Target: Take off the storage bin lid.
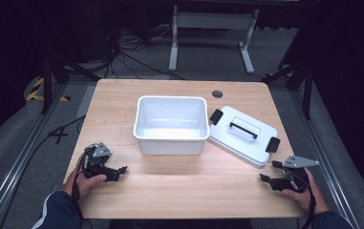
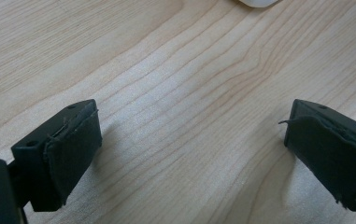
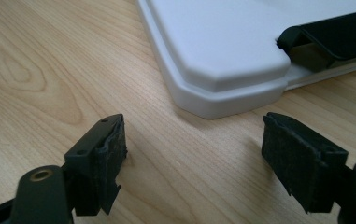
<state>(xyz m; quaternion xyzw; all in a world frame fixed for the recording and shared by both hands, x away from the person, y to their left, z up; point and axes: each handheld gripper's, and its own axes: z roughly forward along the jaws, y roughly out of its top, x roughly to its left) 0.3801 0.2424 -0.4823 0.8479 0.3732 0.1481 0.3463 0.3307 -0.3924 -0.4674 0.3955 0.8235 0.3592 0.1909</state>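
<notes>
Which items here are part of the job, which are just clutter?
Job:
- white rectangular plastic bin, open and empty
- white plastic lid with black handle and clips, beside it on the table
- left hand-held gripper, right hand-held gripper, both open

Lying about:
- black cables on the floor
- grey desk frame legs

Wooden table, pale grain. Round dark grommet near table's far edge. Beyond table: white desk frame, black cables on grey floor. Yellow-black tape left of table.
</notes>
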